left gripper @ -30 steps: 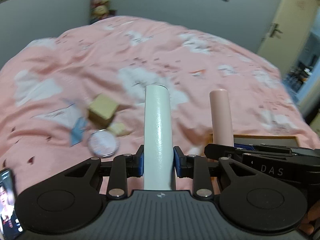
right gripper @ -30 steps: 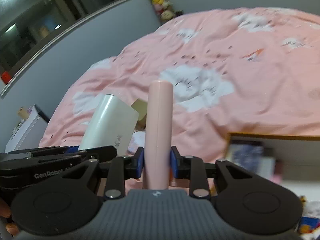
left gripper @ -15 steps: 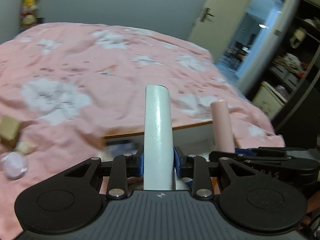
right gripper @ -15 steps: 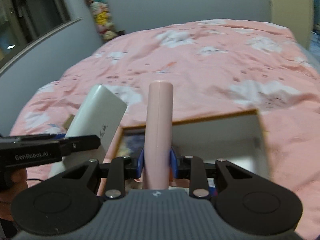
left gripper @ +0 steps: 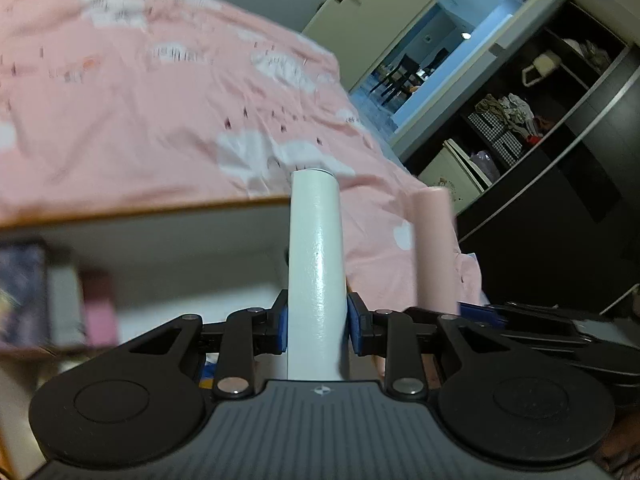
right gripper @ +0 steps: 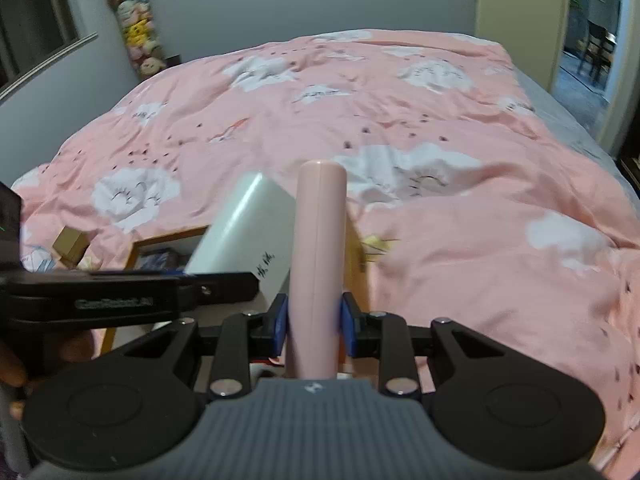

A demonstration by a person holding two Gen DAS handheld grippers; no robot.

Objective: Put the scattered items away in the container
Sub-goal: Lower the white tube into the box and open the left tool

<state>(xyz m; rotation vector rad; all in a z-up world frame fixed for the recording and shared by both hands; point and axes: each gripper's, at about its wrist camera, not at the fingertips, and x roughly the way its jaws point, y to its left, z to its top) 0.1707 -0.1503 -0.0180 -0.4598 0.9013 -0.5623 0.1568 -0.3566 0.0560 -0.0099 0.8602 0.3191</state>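
My left gripper (left gripper: 317, 326) is shut on a white flat case (left gripper: 316, 264), which stands up between its blue pads. My right gripper (right gripper: 315, 322) is shut on a pink rounded case (right gripper: 318, 256), also upright. The two held items sit side by side; the white case (right gripper: 248, 228) shows just left of the pink one. Below and ahead of both is the container, a wooden-rimmed box (left gripper: 140, 209) with a white inside. It holds a dark blue pack (left gripper: 20, 292) and something pink (left gripper: 96, 312), both blurred.
The box rests on a pink bedspread with white clouds (right gripper: 460, 208). A small tan box (right gripper: 70, 240) lies on the bed left of the container. A dark wardrobe (left gripper: 560, 160) and an open doorway (left gripper: 432, 52) stand to the right of the bed.
Both grippers have swung to the right, away from the scattered items, and now hang over the box. The tan box and round item have left the left wrist view. Both grips are unchanged.
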